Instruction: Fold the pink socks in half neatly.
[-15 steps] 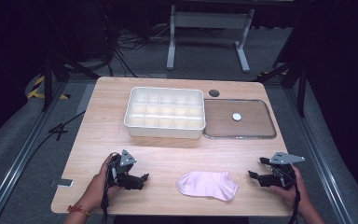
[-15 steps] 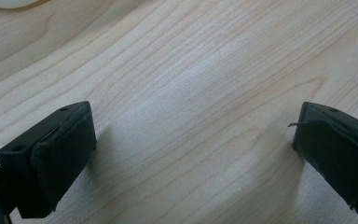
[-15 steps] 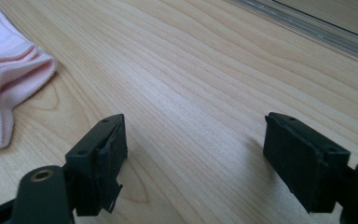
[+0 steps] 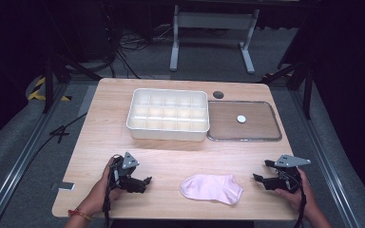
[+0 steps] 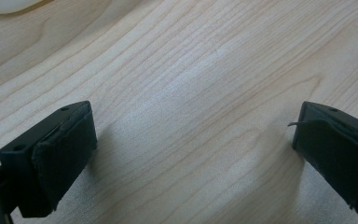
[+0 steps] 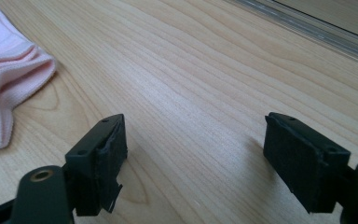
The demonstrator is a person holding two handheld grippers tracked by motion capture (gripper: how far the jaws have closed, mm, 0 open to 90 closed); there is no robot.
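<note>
Pink sock (image 4: 211, 188) looks soft and limp, so we would pinch its bunched edge; both jaws spread, empty.

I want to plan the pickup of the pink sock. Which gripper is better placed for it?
Probably the right gripper: its open jaws face the pink sock, whose edge lies just beside them. The left gripper, also open, sits slightly farther away.

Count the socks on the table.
1: a pale pink fabric sock lies flat near the front edge of the light wooden table, between the two tools; a second could be folded inside it.
</note>
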